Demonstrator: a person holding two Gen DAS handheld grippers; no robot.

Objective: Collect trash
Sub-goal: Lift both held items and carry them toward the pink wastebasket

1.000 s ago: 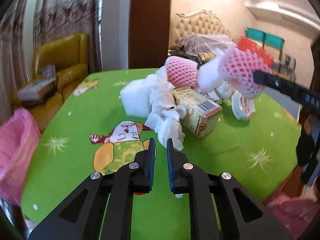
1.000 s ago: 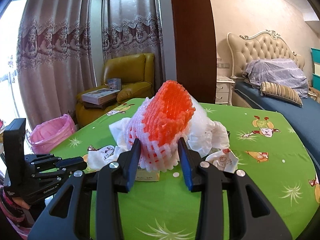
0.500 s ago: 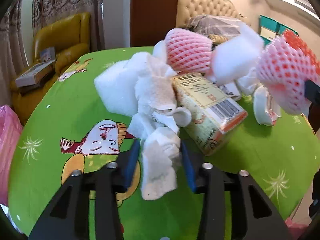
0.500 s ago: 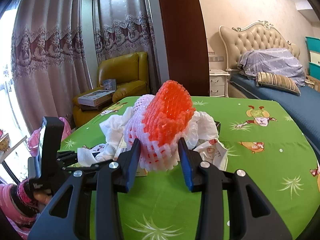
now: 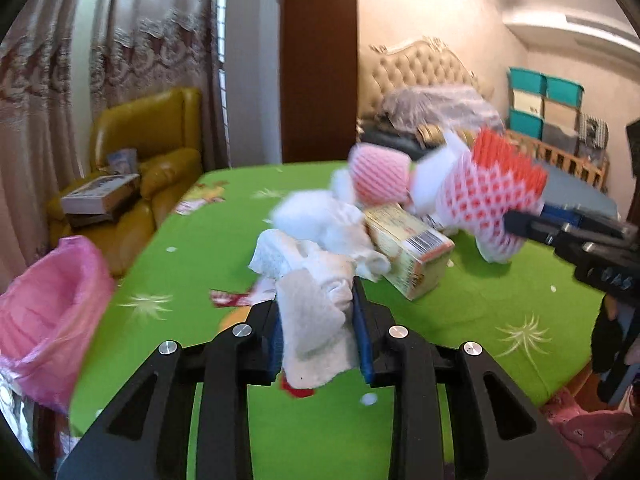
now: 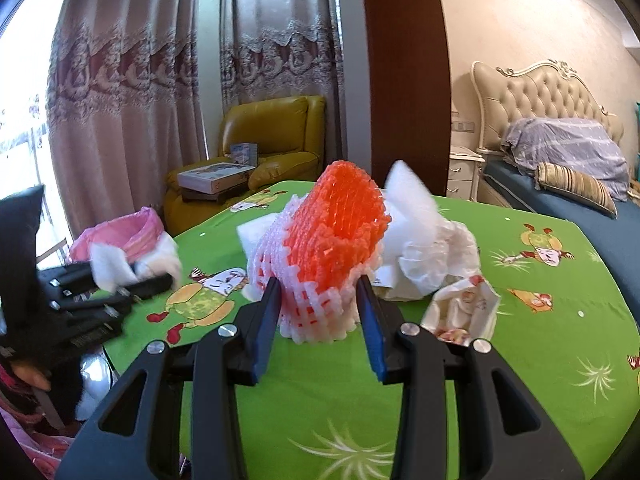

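Note:
My left gripper [image 5: 318, 312] is shut on a crumpled white tissue [image 5: 316, 300] and holds it above the green table [image 5: 500, 312]. It also shows at the left of the right wrist view [image 6: 132, 272], near the pink-lined bin [image 6: 120, 236]. My right gripper [image 6: 320, 304] is shut on a red-and-white foam fruit net [image 6: 332, 248], which also shows in the left wrist view [image 5: 488, 196]. More trash lies on the table: a yellow carton [image 5: 408, 244], a pink foam net [image 5: 380, 176], white foam pieces [image 5: 312, 216] and crumpled plastic wrappers [image 6: 460, 308].
The pink-lined bin [image 5: 48, 312] stands off the table's left edge. A yellow armchair [image 5: 148, 160] with boxes is behind it. A bed [image 6: 560, 152] is at the far right. A brown door panel [image 6: 404, 72] stands behind the table.
My left gripper opened, closed on the white tissue and lifted it back toward the bin side. My right gripper kept its hold on the foam net and shifted slightly.

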